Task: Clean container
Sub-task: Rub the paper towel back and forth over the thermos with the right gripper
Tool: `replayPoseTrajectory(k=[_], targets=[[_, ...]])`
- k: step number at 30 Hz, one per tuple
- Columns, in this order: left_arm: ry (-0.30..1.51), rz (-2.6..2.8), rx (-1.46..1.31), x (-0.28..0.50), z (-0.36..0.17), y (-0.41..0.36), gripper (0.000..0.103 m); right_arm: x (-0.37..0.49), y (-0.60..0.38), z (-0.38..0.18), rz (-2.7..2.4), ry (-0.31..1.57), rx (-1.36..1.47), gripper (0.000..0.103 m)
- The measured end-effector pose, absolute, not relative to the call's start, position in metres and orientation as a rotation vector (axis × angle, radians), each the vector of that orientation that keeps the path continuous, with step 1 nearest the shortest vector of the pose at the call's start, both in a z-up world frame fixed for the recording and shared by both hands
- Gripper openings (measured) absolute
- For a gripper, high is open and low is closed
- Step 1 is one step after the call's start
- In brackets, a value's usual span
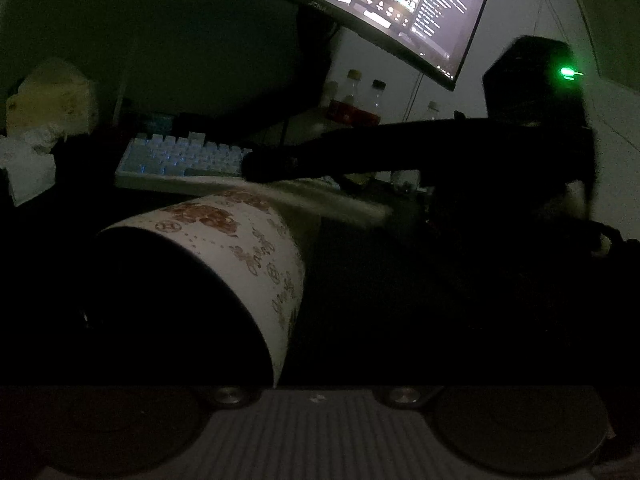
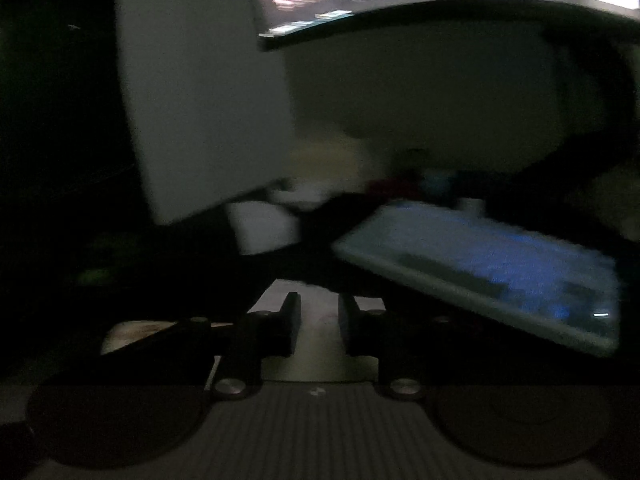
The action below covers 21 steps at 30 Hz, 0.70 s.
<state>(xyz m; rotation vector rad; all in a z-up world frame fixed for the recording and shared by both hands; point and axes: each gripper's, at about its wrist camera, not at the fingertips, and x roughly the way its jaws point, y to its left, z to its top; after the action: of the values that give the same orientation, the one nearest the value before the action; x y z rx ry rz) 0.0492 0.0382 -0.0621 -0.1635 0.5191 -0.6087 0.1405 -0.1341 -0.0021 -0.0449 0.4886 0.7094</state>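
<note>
Wiping step, judged underway. Nearest, the left gripper (image 1: 280,360) carries the patterned white cup (image 1: 256,256) tilted above the dark desk; whether its fingers clamp cannot be told. The right gripper (image 2: 319,322) pinches a pale tissue (image 2: 320,344). Beyond: keyboard (image 1: 184,156), monitor (image 1: 400,4). Next, the tissue must meet the cup.

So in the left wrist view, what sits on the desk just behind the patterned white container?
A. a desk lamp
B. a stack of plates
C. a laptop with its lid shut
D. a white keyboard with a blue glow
D: a white keyboard with blue backlight lies behind the tilted container, under the curved monitor.
</note>
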Motion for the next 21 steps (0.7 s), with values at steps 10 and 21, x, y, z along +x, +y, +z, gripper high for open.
replayPoseTrajectory(k=[10,21], targets=[[0.525,-0.636,-0.135,0.042,-0.063,0.032,0.103,0.096,-0.126,0.008,0.983,0.464,-0.077,0.023],[0.557,-0.659,-0.114,0.038,-0.061,0.026,0.103,0.107,-0.136,0.003,0.873,0.467,-0.06,0.025]])
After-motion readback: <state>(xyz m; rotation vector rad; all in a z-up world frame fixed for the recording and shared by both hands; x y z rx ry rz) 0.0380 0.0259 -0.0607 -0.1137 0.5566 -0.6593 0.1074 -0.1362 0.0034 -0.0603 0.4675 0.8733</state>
